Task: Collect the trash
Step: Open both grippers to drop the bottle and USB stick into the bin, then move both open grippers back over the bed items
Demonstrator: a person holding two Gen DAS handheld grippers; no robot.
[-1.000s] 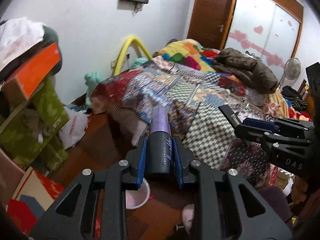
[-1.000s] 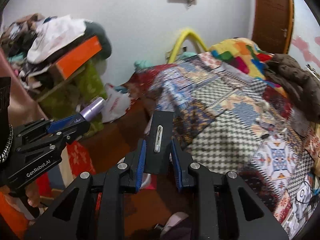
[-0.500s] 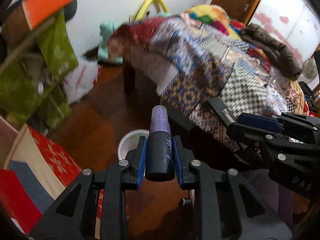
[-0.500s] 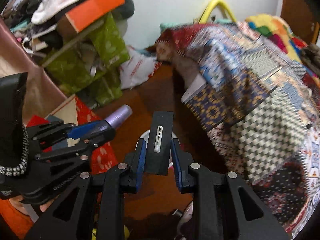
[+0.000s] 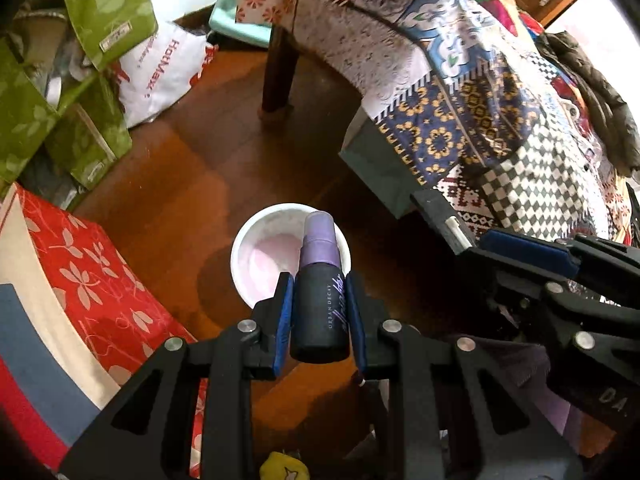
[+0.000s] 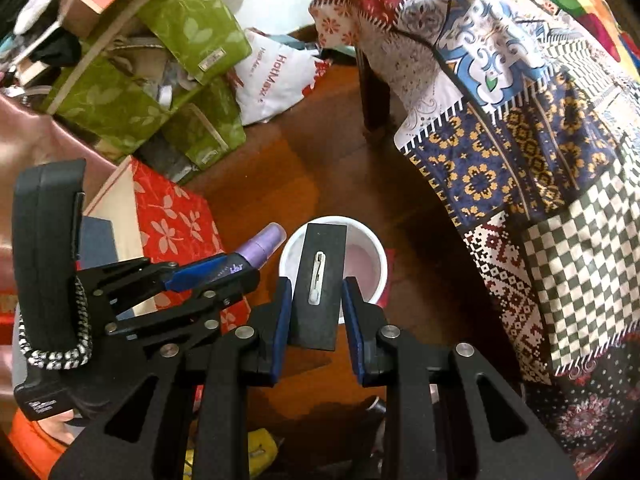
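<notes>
Scene: bedroom floor, dark wood (image 5: 192, 168), seen steeply from above in both wrist views.
Left gripper (image 5: 319, 300): clenched on spray bottle (image 5: 320, 304), blue pads pressing both sides of black body. Lilac cap end points fwd, at 12 o'clock from the grip. Label reads "URBAN DECAY".
Bottle vs. bin: in left view the cap overlaps the rim of white bin (image 5: 256, 240); contact cannot be told. In right view the bottle (image 6: 256, 252) sits at 9 o'clock of the bin, cap just beside the rim.
Right gripper (image 6: 314, 300): grasping flat black case (image 6: 320, 276) w/ a silver pin-like strip on its face. Case upright between pads, top edge over the bin opening (image 6: 370, 268) in that view.
Right gripper in left view (image 5: 524, 248): at 3 o'clock, case edge sticking out toward 10 o'clock.
Left gripper in right view (image 6: 212, 276): at 9 o'clock, body w/ black-white cord loop.
Bin: round, white, pinkish inside, standing on floor; contents not discernible.
Surroundings: patchwork quilt (image 5: 460, 92) draped over bed at 1–3 o'clock; bed leg (image 5: 280, 76) at 12; green leaf-print bags (image 5: 104, 12) at 10–11; white "HotMax" bag (image 5: 160, 72) at 11; red floral box (image 5: 92, 288) at 8–9.
</notes>
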